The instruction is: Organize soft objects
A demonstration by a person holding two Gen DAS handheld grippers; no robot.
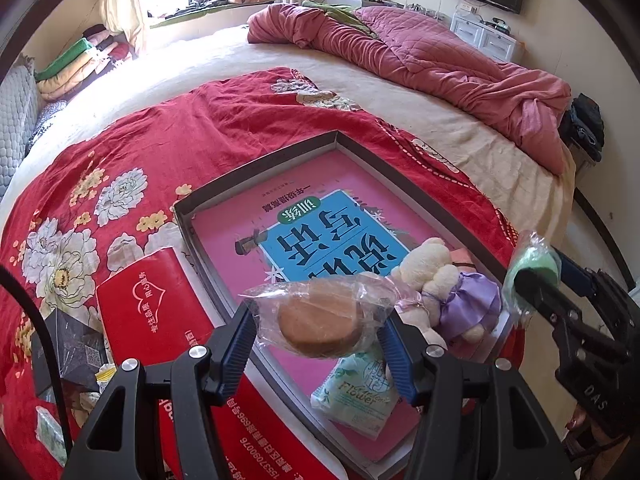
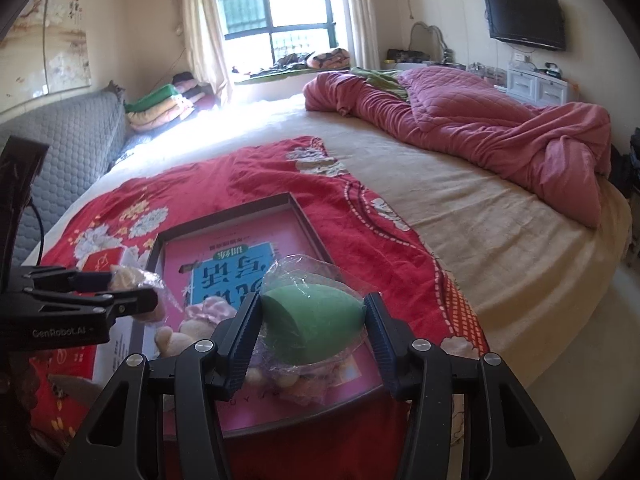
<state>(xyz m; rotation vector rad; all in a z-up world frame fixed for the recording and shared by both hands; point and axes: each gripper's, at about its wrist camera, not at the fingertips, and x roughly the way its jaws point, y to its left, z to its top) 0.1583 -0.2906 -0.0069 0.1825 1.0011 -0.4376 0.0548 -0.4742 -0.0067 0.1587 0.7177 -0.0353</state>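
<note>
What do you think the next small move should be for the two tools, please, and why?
Probably lower both over the tray and release. The left tool grips a wrapped brown sponge, the right tool a wrapped green sponge, both above the tray where the plush bear already lies.

A wide bed (image 2: pixel 460 216) fills the room, a rumpled pink quilt (image 2: pixel 480 128) heaped at its far side. Daylight pours through the curtained window (image 2: pixel 276 12) (glare washes the sheet). A black television (image 2: pixel 524 20) hangs on the cream wall.
</note>
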